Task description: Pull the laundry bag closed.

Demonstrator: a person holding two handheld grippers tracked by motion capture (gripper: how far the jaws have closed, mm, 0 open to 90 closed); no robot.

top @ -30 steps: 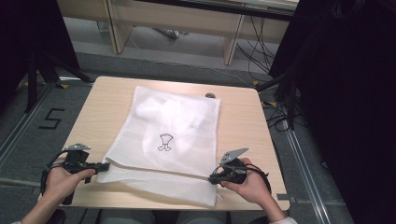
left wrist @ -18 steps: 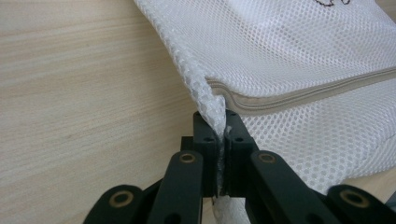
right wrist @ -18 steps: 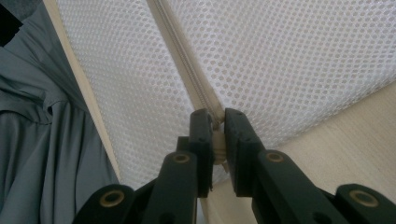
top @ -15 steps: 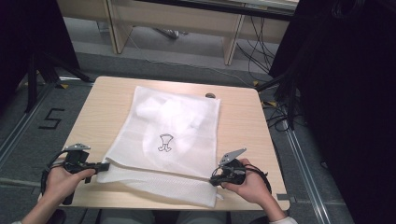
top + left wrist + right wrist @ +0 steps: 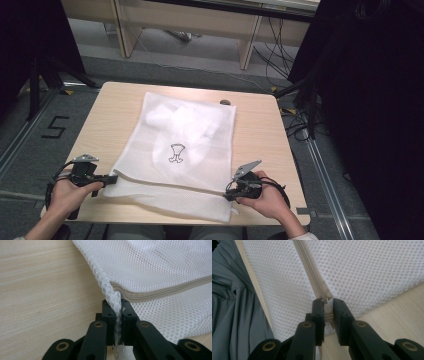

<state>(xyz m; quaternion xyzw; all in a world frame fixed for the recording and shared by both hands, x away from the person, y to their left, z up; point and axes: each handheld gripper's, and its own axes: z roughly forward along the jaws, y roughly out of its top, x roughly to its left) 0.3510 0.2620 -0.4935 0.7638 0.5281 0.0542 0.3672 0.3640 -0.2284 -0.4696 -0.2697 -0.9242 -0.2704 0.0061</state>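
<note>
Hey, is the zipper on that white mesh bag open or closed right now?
Closed, as far as shown: in both gripper views the zipper runs as one joined seam across the mesh bag, with no gap.

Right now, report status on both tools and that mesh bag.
Left tool pinching white mesh laundry bag corner, jaws just easing. Right tool on zipper pull, jaws just easing. Nothing blocking on the wooden table.

My matt black plastic jaws meet a white, open-weave mesh cloth bag (image 5: pixel 162 267) with a smooth beige woven zip tape (image 5: pixel 160 291). Beneath lies a pale, matt wood-grain table (image 5: pixel 45 290). Grey soft cloth (image 5: pixel 234 315) hangs nearby.
</note>
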